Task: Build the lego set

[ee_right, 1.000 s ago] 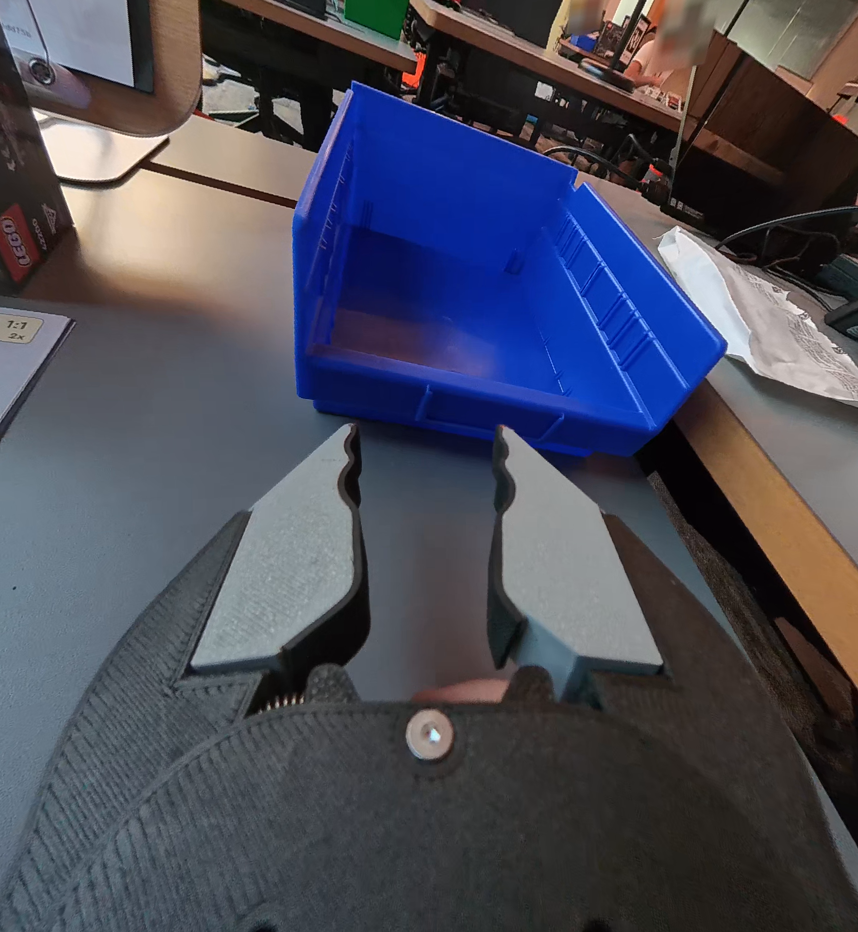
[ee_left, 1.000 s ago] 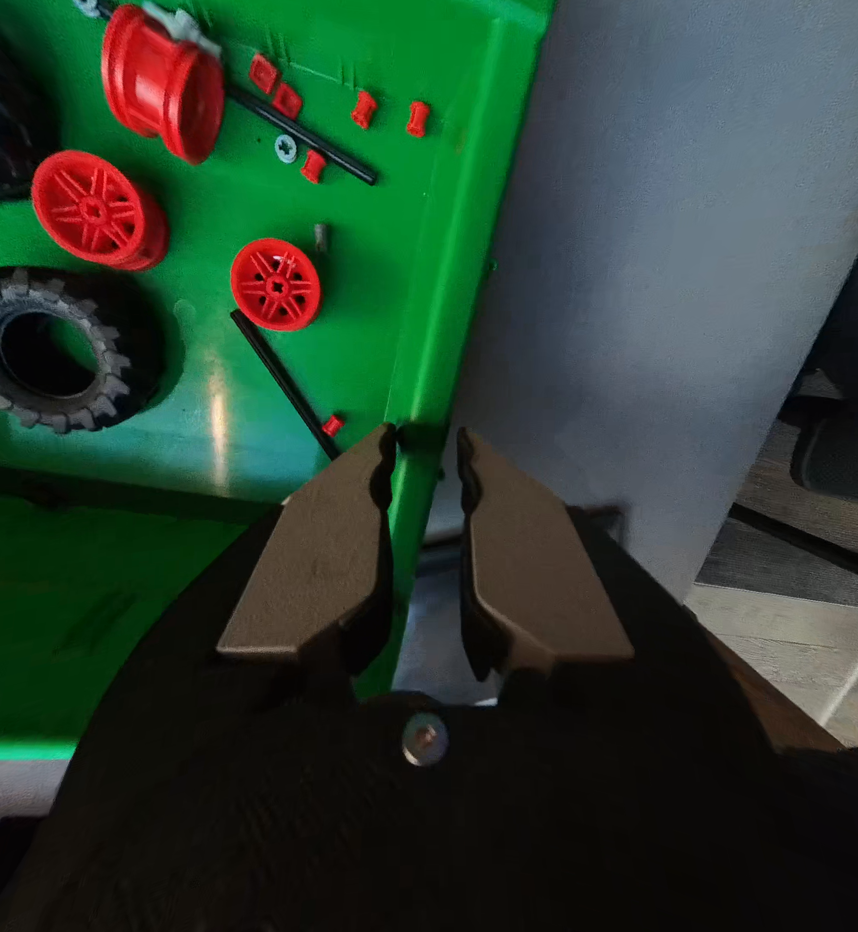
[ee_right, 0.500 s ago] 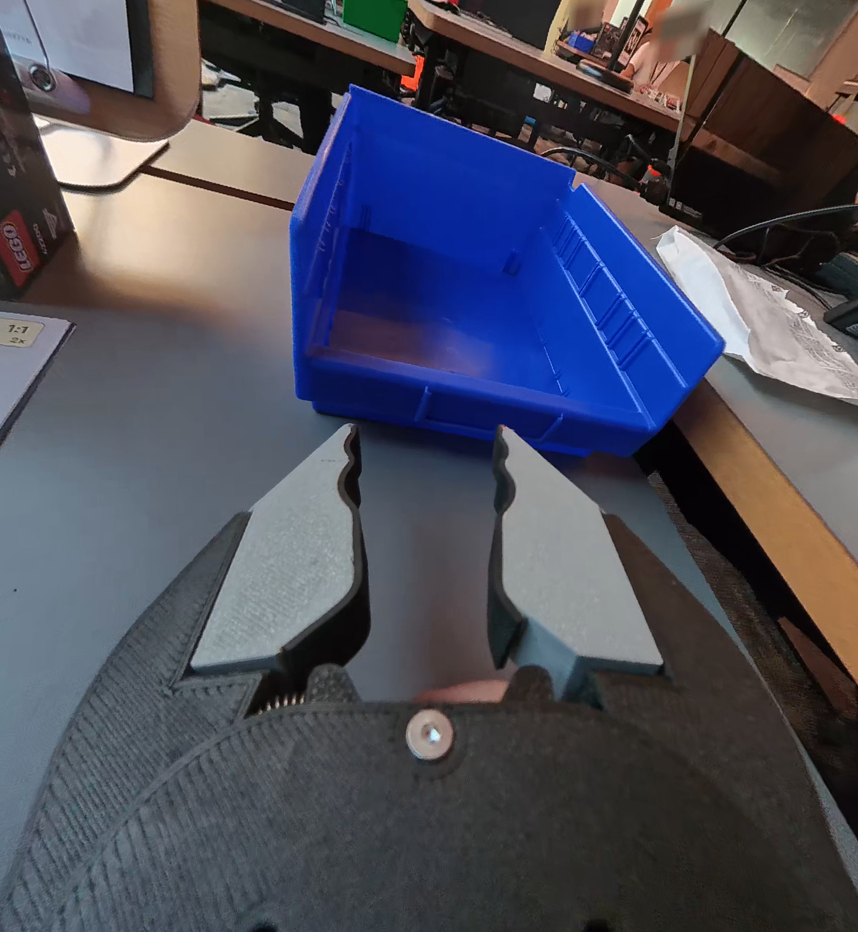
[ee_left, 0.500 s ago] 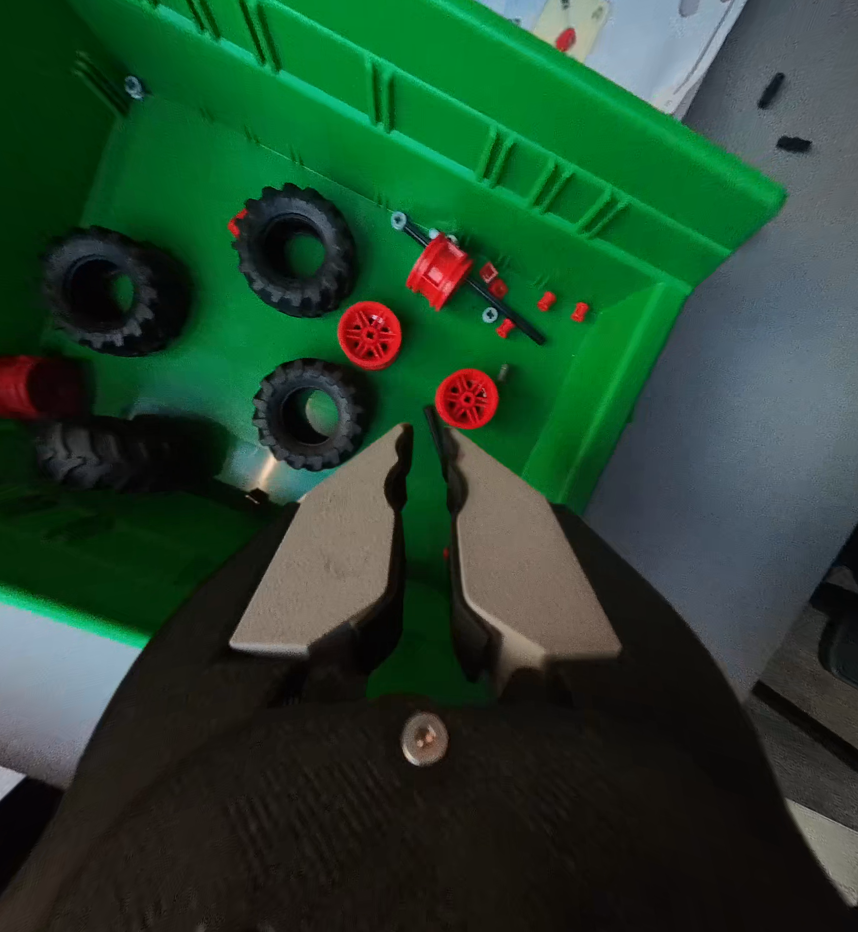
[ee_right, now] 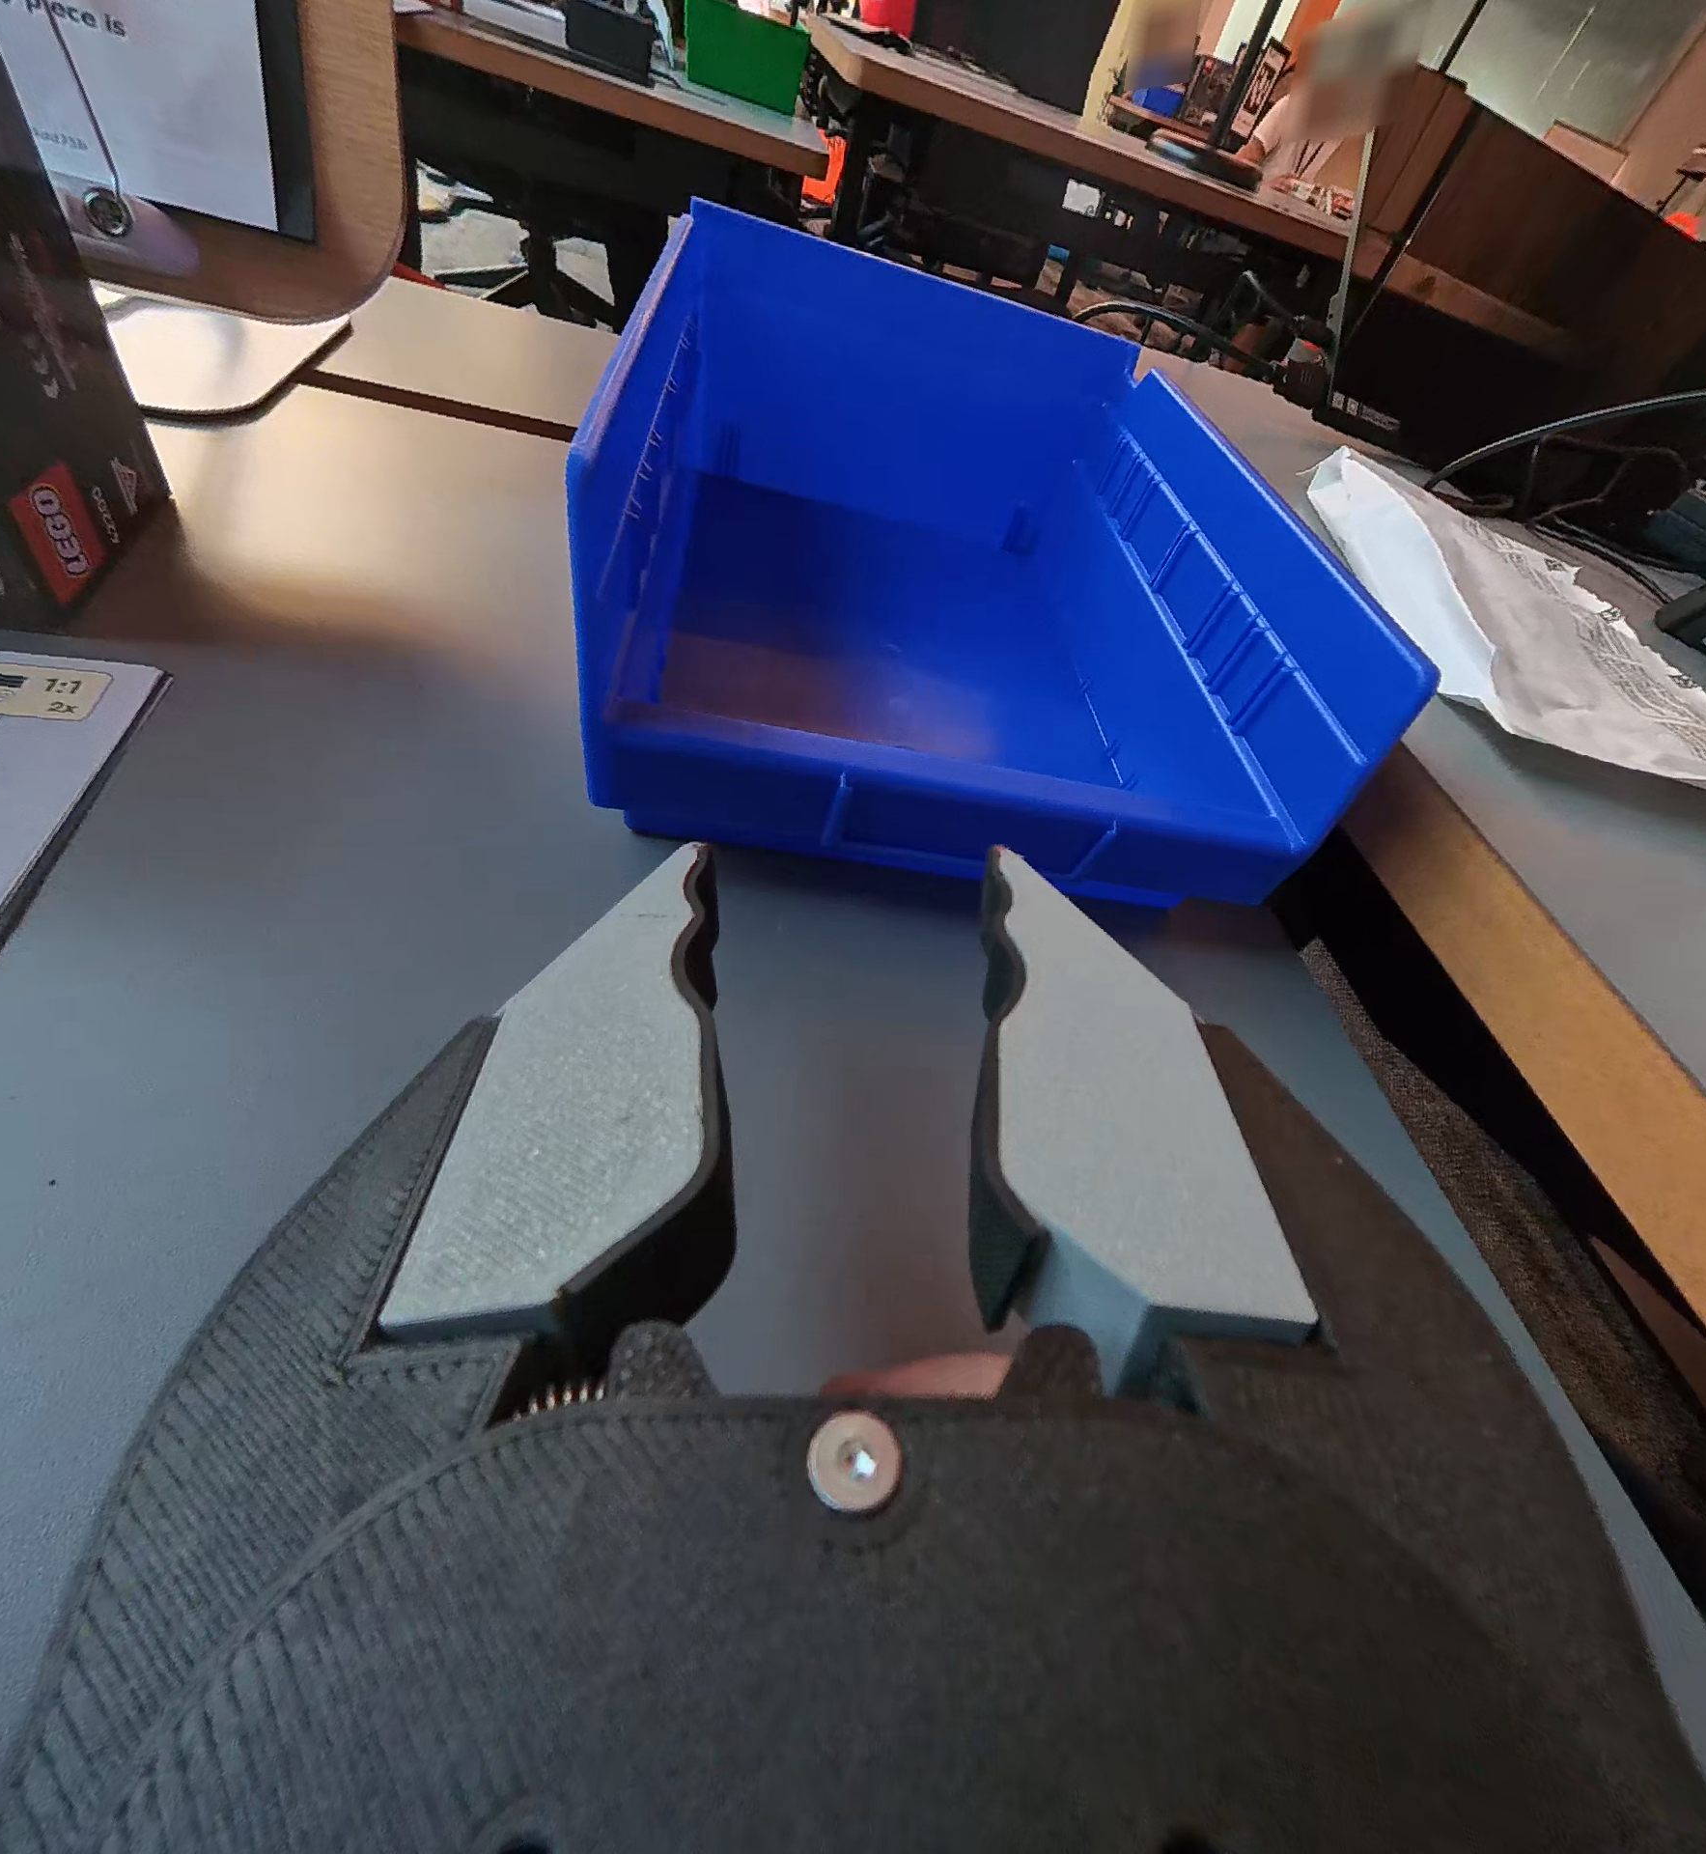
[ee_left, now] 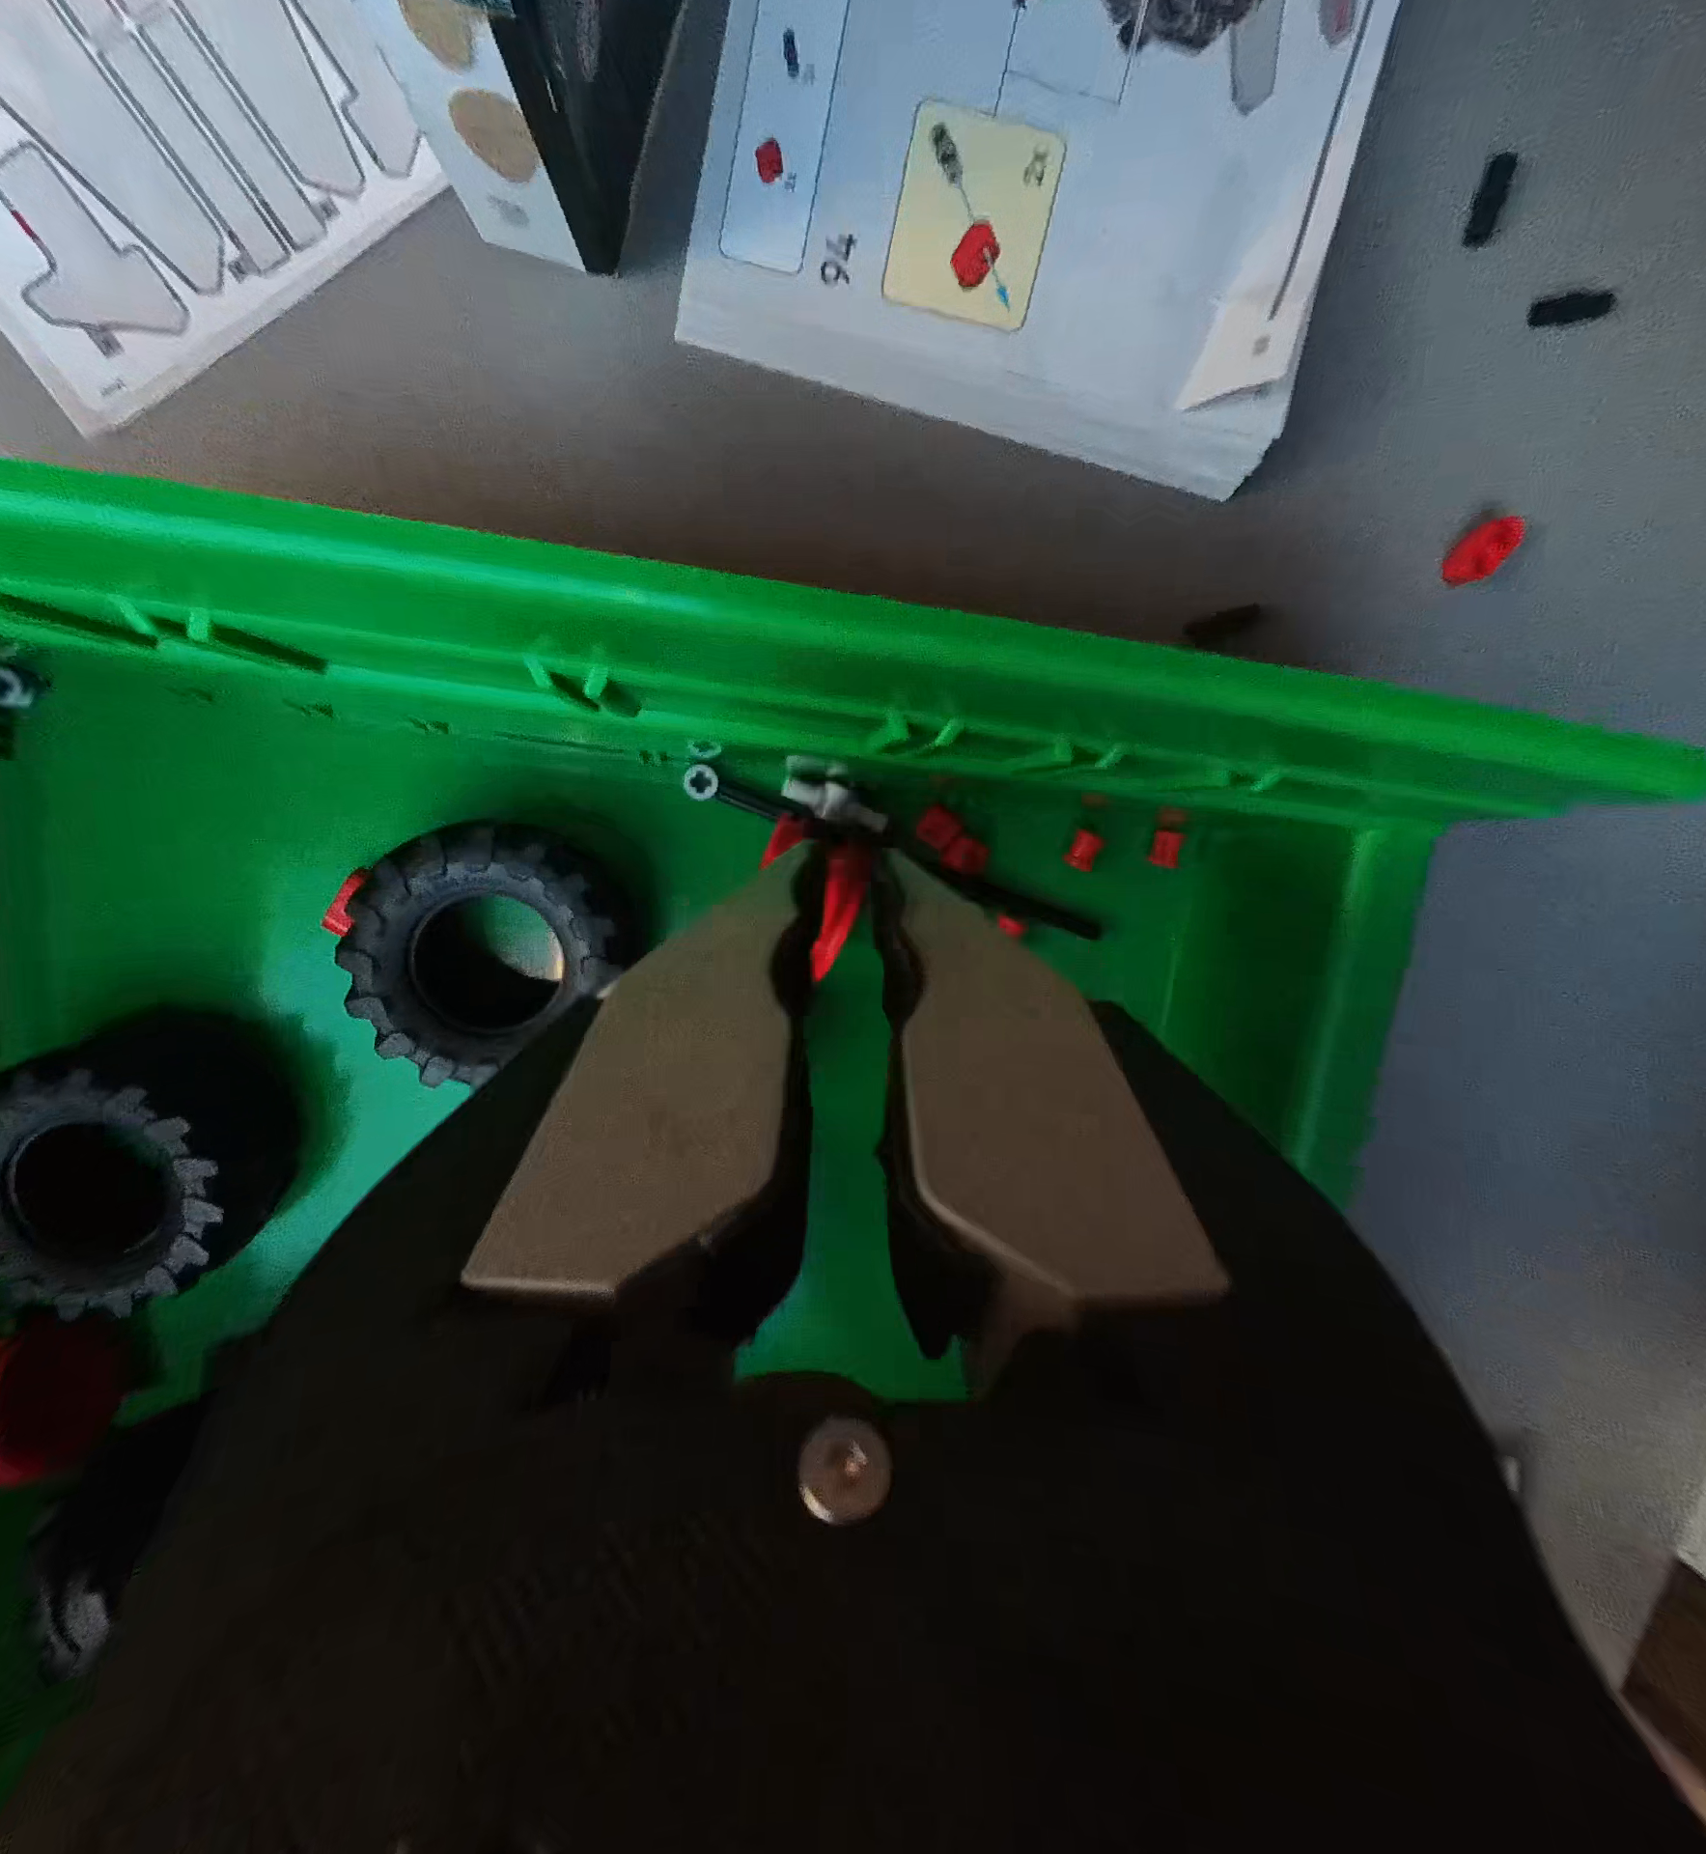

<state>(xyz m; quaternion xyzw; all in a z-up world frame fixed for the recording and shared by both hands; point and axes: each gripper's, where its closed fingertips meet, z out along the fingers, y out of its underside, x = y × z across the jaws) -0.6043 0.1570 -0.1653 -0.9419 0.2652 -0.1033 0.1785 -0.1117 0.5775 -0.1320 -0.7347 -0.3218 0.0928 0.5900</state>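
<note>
My left gripper (ee_left: 843,883) is down inside the green bin (ee_left: 828,642), its jaws nearly closed around a red hub (ee_left: 840,903); I cannot tell whether they grip it. A black axle (ee_left: 1029,908) and small red pins (ee_left: 1084,848) lie just past the tips, tires (ee_left: 482,943) to the left. Booklets (ee_left: 1009,221) lie on the table (ee_left: 1581,903) beyond the bin. My right gripper (ee_right: 849,893) is spread wide and empty over the table, just short of the blue bin (ee_right: 929,562).

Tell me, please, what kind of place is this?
Probably a shared workshop or lab: long work tables stand behind, a blue parts bin sits on a grey desk, and cables lie nearby.
</note>
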